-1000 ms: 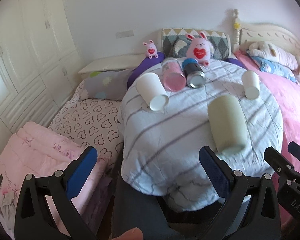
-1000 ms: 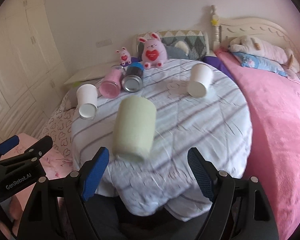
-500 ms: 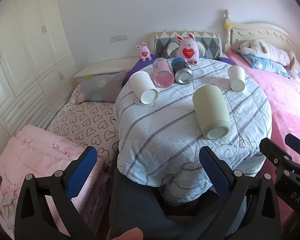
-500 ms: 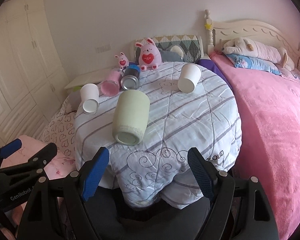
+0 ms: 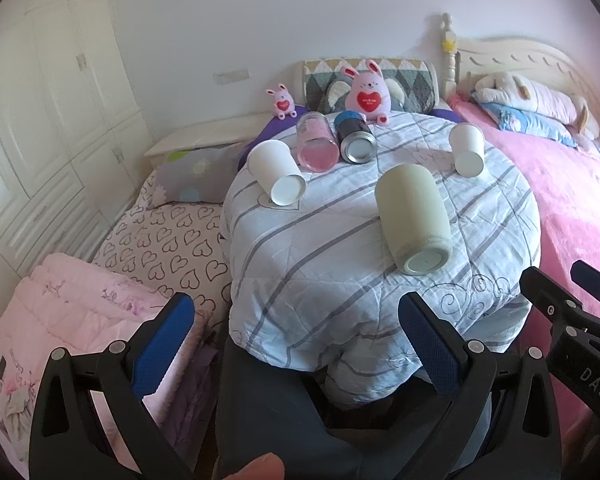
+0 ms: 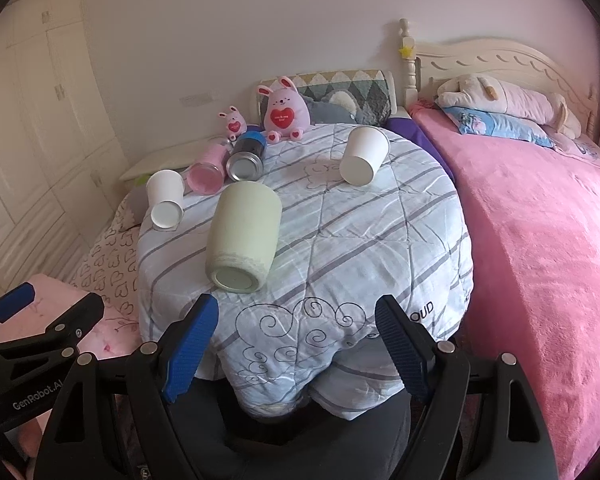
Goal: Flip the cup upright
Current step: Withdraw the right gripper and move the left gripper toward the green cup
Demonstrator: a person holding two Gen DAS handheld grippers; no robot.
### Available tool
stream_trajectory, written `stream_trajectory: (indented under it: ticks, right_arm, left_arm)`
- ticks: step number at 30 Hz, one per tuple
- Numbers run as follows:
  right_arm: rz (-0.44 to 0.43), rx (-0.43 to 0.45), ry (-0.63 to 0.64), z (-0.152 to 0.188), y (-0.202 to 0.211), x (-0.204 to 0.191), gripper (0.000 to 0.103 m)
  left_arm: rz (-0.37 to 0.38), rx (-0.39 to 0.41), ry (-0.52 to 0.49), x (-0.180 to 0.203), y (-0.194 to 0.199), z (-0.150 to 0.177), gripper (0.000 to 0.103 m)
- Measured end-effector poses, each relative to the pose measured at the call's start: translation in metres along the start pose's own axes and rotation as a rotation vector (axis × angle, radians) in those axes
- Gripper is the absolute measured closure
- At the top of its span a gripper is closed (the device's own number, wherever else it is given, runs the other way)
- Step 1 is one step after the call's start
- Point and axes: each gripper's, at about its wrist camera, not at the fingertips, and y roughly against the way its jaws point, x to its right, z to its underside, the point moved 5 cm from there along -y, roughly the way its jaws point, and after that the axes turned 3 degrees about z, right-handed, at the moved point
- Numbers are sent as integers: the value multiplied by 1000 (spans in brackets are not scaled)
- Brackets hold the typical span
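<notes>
A large pale green cup (image 5: 414,216) (image 6: 242,236) lies on its side on the round table covered by a striped quilt (image 5: 320,264) (image 6: 340,248), its base toward me. Two white paper cups lie on their sides, one at the left (image 5: 276,176) (image 6: 165,198) and one at the right (image 5: 467,149) (image 6: 363,155). A pink cup (image 5: 317,146) (image 6: 208,168) and a steel can with a blue band (image 5: 355,141) (image 6: 247,156) lie at the back. My left gripper (image 5: 296,344) and right gripper (image 6: 296,340) are open and empty, short of the table's near edge.
A bed with a pink blanket (image 6: 540,240) runs along the right. Two pink plush rabbits (image 5: 367,92) (image 6: 284,109) sit behind the table. A heart-print mattress (image 5: 160,236) and a folded pink quilt (image 5: 60,312) lie at the left. White wardrobes (image 5: 40,120) line the left wall.
Both grippers have pulled back and up from the table; more of the quilt's hanging front edge shows. The cups have not moved.
</notes>
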Motion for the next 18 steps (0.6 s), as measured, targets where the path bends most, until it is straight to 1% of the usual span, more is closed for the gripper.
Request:
stream_trajectory:
  ticks: [5,10,14,18]
  right_arm:
    - [5,-3,-4,-1,-3,9,21]
    - [17,-5,10,-8,-10,22,21]
    - [24,-7,9,-20,-21,40,21]
    - [8,-37,-8,-31,-40,59,21]
  left_arm:
    - [9,-18,-9,12,-4,-2,0]
    - [20,-32,0,27,-13,-14,0]
    - [28,-66,21,43,-28,-26,0]
    - [23,-108,46,61,-44,-41,0]
